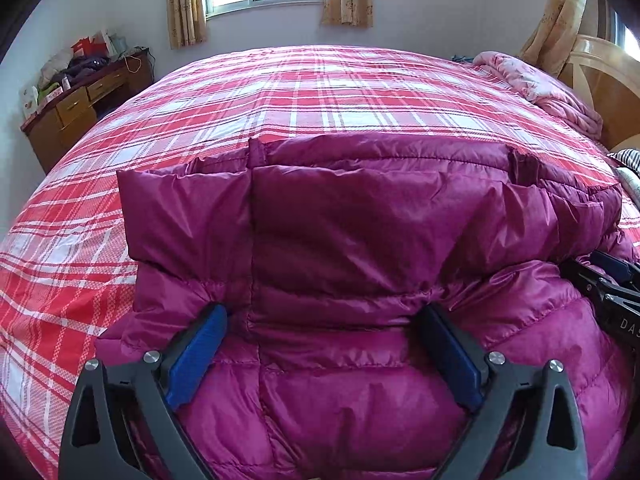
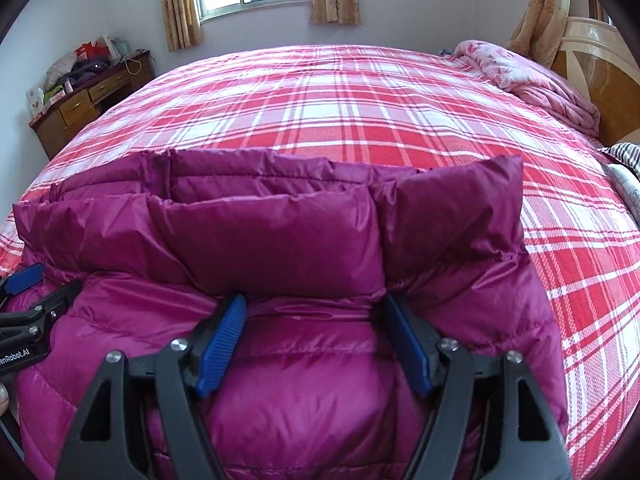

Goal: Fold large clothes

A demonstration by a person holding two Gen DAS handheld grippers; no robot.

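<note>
Left wrist view: the jacket [image 1: 360,240] is seen folded on the bed [image 1: 280,92], with the left gripper [image 1: 324,320] spread wide and gripping nothing. The right gripper [image 2: 316,316] is also parted over the jacket, empty. Puffy filling may spring the fold open once released.

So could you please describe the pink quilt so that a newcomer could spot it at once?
Start at the large bed with the red and white plaid sheet. Follow it to the far right corner by the cream and wood headboard. The bunched pale pink floral quilt lies there, unlike the shiny magenta puffer jacket nearby.
</note>
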